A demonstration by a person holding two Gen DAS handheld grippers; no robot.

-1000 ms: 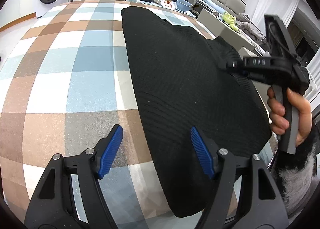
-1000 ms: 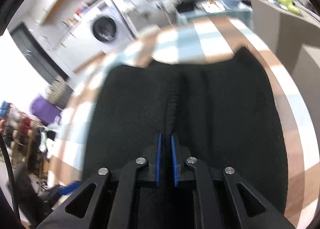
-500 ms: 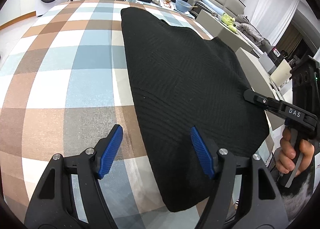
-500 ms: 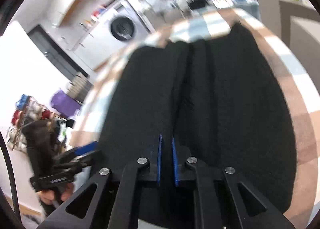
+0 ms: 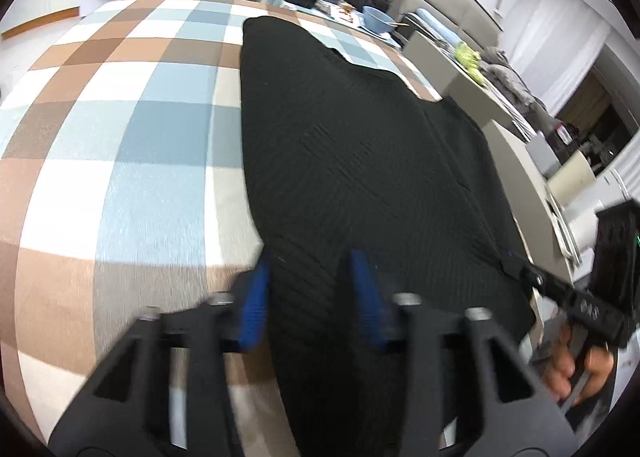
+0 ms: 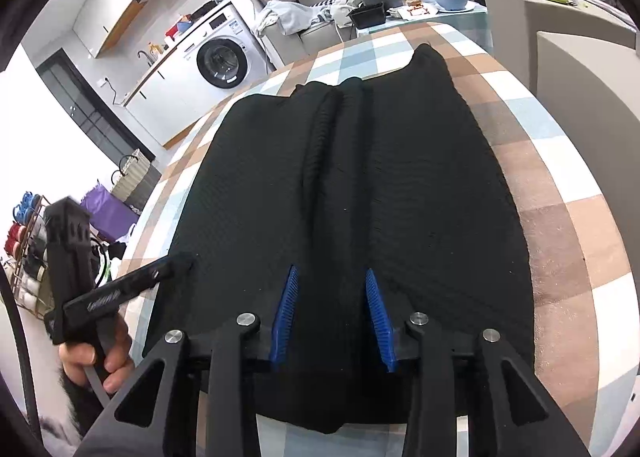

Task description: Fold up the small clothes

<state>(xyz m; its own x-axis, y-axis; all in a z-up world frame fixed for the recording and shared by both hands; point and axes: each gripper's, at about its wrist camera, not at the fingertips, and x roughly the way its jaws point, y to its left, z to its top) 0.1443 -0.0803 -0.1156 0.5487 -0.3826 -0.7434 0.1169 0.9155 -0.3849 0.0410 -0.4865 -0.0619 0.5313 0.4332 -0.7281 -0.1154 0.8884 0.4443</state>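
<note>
Right gripper (image 6: 331, 313) released, jaws now spread; left gripper (image 5: 310, 297) narrowing at black garment (image 5: 360, 177) edge. Risk: one-layer pinch dragging the central ridge.

A black knitted garment (image 6: 360, 193) lies spread flat on a table, covering most of its width in the right wrist view. Its ribbed fabric is dark and plain. A raised fold runs down its middle from 12 o'clock toward 6 o'clock. In the left wrist view, the garment (image 5: 360, 161) stretches from 12 o'clock down to 5 o'clock, its near edge overhanging the table.
</note>
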